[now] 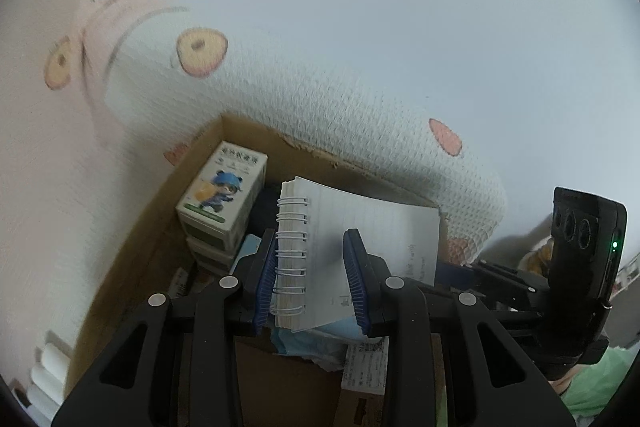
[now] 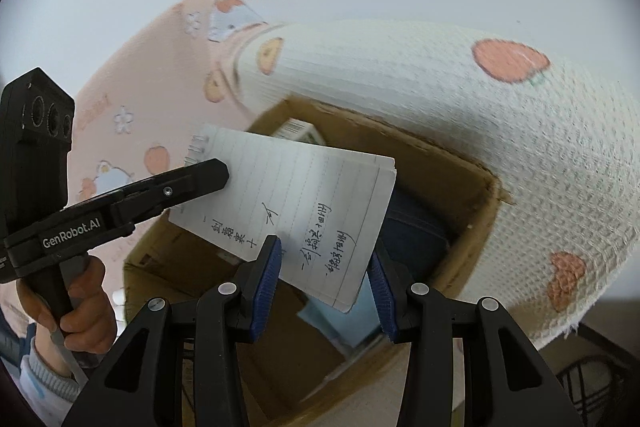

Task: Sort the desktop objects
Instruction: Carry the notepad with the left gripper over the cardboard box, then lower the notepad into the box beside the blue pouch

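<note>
A spiral notebook (image 1: 380, 227) with lined, handwritten pages hangs tilted over an open cardboard box (image 1: 160, 227). My left gripper (image 1: 310, 283) is shut on its spiral-bound end, the wire rings just inside the left pad. In the right wrist view the same notebook (image 2: 304, 195) stretches across the box (image 2: 460, 163), and my right gripper (image 2: 324, 287) is shut on its near corner. The left gripper's black finger (image 2: 200, 179) lies on the page by the spiral, with a hand (image 2: 88, 307) on its grip. The right gripper's body (image 1: 584, 227) shows at the right edge of the left wrist view.
Inside the box lie a small carton with a cartoon figure (image 1: 222, 195), light blue masks (image 1: 304, 343), a dark blue item (image 2: 416, 227) and printed papers (image 1: 366, 363). A white and pink fruit-print cloth (image 1: 360, 87) hangs close around the box. A dark chair frame (image 2: 592, 379) stands at lower right.
</note>
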{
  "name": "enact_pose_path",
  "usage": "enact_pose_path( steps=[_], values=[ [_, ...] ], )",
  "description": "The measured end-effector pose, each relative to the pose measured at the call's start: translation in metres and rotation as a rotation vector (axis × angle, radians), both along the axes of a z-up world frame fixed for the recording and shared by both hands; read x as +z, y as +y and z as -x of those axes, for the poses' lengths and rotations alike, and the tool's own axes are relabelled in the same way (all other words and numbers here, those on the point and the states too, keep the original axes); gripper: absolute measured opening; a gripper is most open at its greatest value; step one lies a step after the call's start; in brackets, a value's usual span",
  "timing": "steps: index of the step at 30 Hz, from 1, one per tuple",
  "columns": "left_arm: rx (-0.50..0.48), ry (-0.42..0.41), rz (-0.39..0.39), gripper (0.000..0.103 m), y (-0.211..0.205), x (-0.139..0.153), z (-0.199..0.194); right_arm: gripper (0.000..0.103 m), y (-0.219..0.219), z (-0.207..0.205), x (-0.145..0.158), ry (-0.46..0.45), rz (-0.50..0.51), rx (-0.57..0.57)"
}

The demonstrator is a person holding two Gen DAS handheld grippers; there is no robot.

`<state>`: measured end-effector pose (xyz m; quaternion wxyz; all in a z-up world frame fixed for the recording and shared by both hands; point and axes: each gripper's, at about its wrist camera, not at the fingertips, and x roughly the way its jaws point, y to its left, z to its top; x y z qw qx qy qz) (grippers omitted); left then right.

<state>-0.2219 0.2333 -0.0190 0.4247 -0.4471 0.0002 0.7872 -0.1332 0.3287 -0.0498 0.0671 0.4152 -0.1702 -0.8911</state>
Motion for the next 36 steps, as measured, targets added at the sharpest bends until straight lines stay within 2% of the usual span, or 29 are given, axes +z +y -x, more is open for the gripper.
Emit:
enact_pose_path(
  steps=[4, 8, 11, 17, 19, 20, 27, 32, 35, 36],
  values=[
    [-0.011, -0.079, -0.035, 0.036, 0.001, -0.013, 0.013, 0.041, 0.003, 0.007, -0.004, -0.055, -0.028, 0.000],
    [-0.026, -0.101, -0.025, 0.035, 0.011, -0.024, 0.023, 0.041, 0.000, 0.021, -0.007, -0.108, -0.049, -0.017],
    [-0.044, -0.107, -0.001, 0.034, 0.017, -0.031, 0.028, 0.041, -0.006, 0.030, -0.007, -0.133, -0.138, -0.040],
    [-0.026, -0.195, -0.011, 0.031, 0.020, -0.052, 0.043, 0.041, -0.005, 0.039, -0.010, -0.188, -0.204, -0.037],
    [-0.005, -0.180, 0.037, 0.021, 0.023, -0.057, 0.046, 0.041, -0.004, 0.044, -0.010, -0.198, -0.217, -0.035],
    [0.000, -0.166, 0.075, 0.005, 0.025, -0.060, 0.047, 0.041, -0.004, 0.046, -0.011, -0.205, -0.226, -0.038],
    [-0.002, -0.108, 0.116, 0.006, 0.024, -0.057, 0.039, 0.041, -0.016, 0.048, -0.009, -0.225, -0.342, -0.031],
    [-0.003, -0.101, 0.120, 0.006, 0.023, -0.056, 0.034, 0.042, -0.013, 0.043, -0.001, -0.201, -0.355, -0.033],
    [0.006, -0.083, 0.140, 0.006, 0.020, -0.054, 0.030, 0.051, -0.012, 0.039, 0.009, -0.171, -0.357, -0.018],
    [0.013, -0.083, 0.136, 0.009, 0.019, -0.053, 0.029, 0.054, -0.014, 0.039, 0.012, -0.162, -0.354, 0.002]
  ],
)
